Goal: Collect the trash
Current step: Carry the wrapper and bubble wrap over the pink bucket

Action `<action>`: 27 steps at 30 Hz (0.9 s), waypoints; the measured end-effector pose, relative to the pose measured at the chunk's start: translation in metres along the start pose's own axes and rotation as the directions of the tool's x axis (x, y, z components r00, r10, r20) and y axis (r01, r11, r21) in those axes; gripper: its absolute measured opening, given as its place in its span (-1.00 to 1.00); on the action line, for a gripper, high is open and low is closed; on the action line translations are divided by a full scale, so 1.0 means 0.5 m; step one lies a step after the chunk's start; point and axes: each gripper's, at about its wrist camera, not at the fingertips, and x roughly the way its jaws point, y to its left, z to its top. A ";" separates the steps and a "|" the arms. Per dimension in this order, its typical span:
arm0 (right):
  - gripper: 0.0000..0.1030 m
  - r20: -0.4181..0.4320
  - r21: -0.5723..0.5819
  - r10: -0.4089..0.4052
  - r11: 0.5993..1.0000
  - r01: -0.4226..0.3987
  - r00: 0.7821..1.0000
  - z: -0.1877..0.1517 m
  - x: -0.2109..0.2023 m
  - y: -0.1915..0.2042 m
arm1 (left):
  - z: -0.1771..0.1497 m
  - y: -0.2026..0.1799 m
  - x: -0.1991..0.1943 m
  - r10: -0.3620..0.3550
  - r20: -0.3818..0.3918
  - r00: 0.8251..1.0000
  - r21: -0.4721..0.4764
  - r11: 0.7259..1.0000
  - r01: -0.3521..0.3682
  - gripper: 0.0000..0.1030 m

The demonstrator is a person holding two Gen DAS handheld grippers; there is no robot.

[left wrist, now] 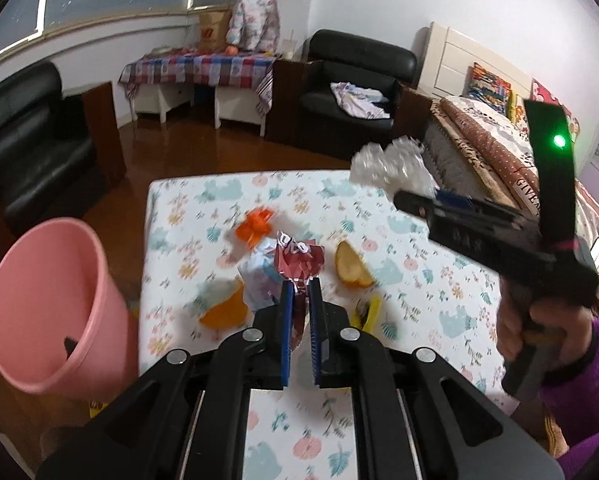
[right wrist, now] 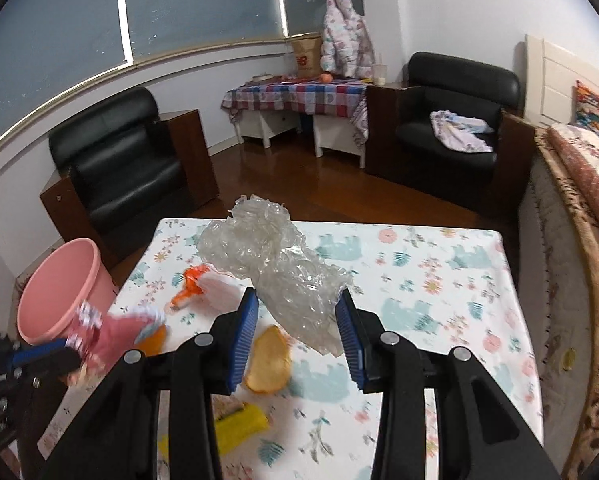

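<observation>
My left gripper (left wrist: 300, 282) is shut on a crumpled dark red snack wrapper (left wrist: 298, 260), held above the floral-cloth table (left wrist: 439, 280); the wrapper also shows in the right wrist view (right wrist: 111, 330). My right gripper (right wrist: 297, 312) holds a crumpled clear plastic bag (right wrist: 275, 252) between its blue pads (right wrist: 246, 326), above the table; the bag also shows in the left wrist view (left wrist: 387, 164). A pink bin (left wrist: 47, 300) stands left of the table and also shows in the right wrist view (right wrist: 59, 292).
On the table lie an orange wrapper (left wrist: 255, 226), fruit peel pieces (left wrist: 351, 266), an orange peel (left wrist: 225, 312), a pale wrapper (left wrist: 259, 280) and a yellow wrapper (right wrist: 239, 426). Black armchairs (right wrist: 127, 168) stand beyond. A bed (left wrist: 499, 152) is at the right.
</observation>
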 end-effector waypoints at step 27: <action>-0.24 -0.022 0.118 -0.222 0.968 0.223 0.975 -0.077 -0.107 -0.125 | 0.042 -0.151 0.141 -0.074 0.038 0.997 0.150 0.986 0.067 -0.86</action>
